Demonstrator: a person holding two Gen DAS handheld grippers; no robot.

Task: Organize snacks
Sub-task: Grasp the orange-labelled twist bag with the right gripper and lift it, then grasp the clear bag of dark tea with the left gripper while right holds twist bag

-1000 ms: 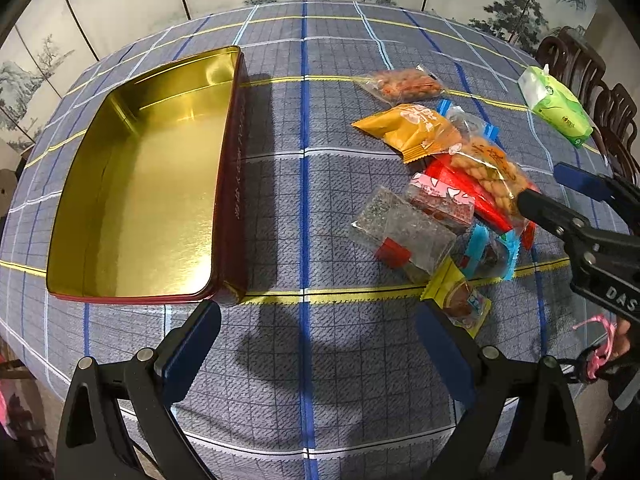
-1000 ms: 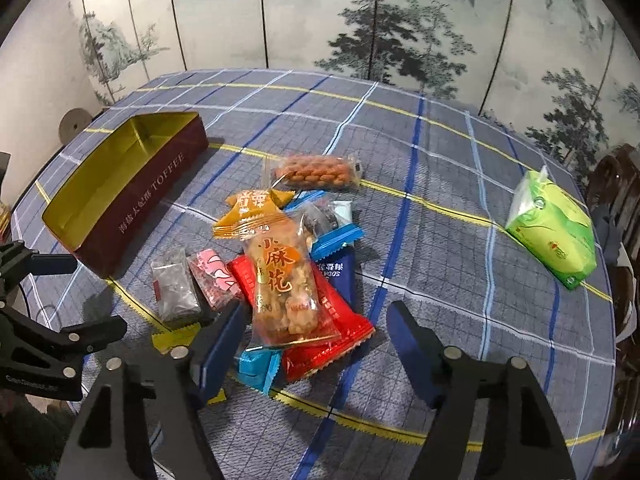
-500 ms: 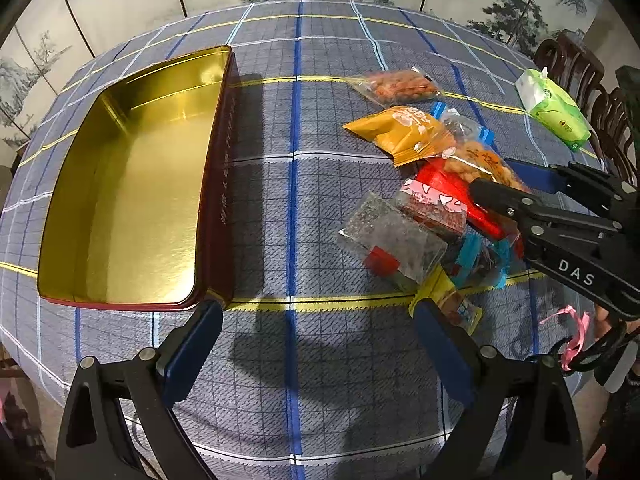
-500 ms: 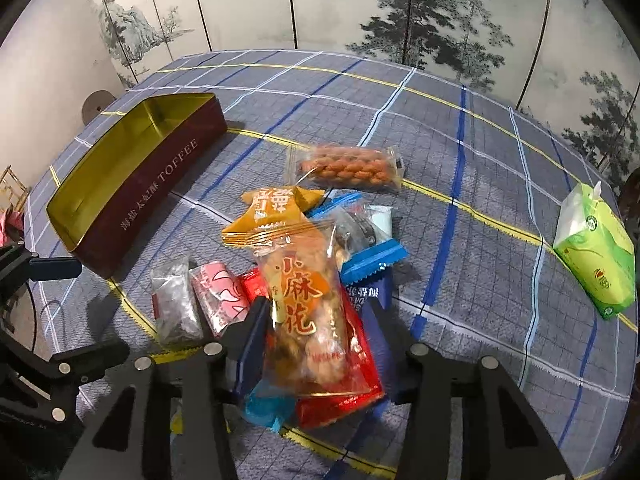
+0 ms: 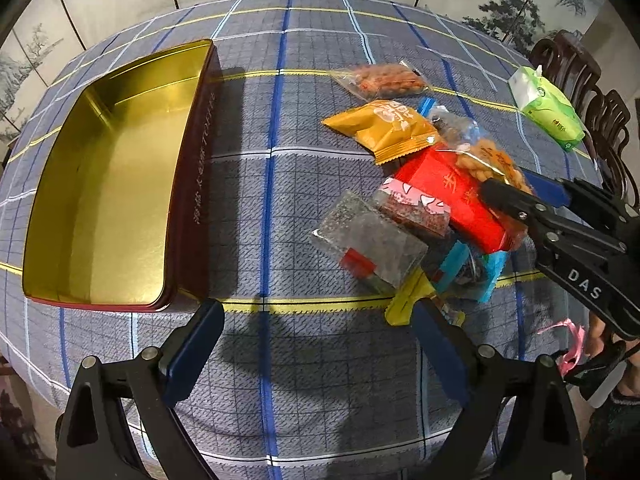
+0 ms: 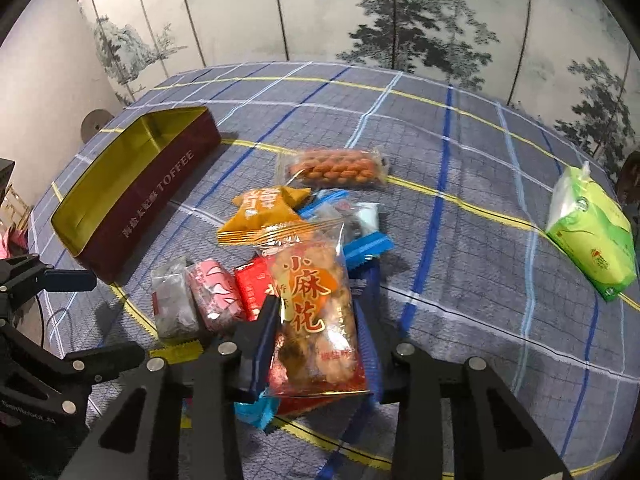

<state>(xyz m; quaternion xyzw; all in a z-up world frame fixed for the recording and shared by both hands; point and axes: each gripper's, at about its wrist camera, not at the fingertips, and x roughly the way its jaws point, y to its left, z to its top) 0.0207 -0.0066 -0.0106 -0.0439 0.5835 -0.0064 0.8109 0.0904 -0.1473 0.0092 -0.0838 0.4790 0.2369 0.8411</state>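
A pile of snack packets lies on the checked tablecloth right of an empty gold-lined toffee tin [image 5: 192, 160] [image 6: 152, 200]. On top of the pile is a clear bag of fried twists [image 6: 316, 280] [image 5: 488, 156], resting on a red packet [image 5: 448, 196]. My right gripper [image 6: 316, 320] [image 5: 516, 188] is closing, and its blue pads press both sides of that bag. An orange packet [image 5: 384, 128], a peanut bag [image 6: 336, 168], a pink packet [image 5: 412, 204] and a clear packet [image 5: 372, 244] lie around it. My left gripper [image 5: 316, 316] hangs open over bare cloth in front of the tin, holding nothing.
A green tissue pack [image 5: 548, 116] [image 6: 592, 232] lies at the far right of the table. Dark wooden chairs [image 5: 600, 92] stand beyond that edge. A painted folding screen [image 6: 360, 20] closes off the back. Blue and yellow packets [image 5: 468, 272] sit at the pile's near edge.
The right gripper's jaws have narrowed from wide apart to pressing on the fried-twist bag, and it has pushed further onto the pile. The left gripper has stayed open in place.
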